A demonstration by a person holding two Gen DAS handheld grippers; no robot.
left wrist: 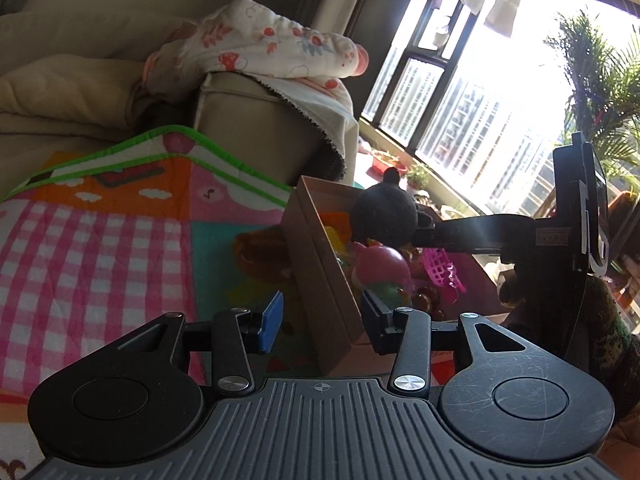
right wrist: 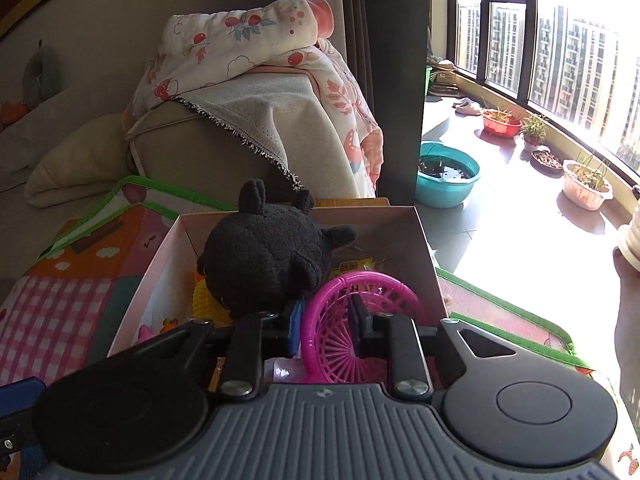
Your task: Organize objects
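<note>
Altogether one box [right wrist: 416, 240], two grippers [right wrist: 324, 320]

Both grippers look the same: left gripper [left wrist: 320, 322] and right gripper [right wrist: 326, 326] have a ribbed grey base, two round black discs, silver screws behind the jaws, one blue pad, one black, scuffed plastic.

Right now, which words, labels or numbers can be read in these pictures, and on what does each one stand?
Nothing can be read with certainty.
Yellow packet in the cardboard box: dark print, too blurred to read.
Print seen through the pink basket: blurred, unreadable.
</note>
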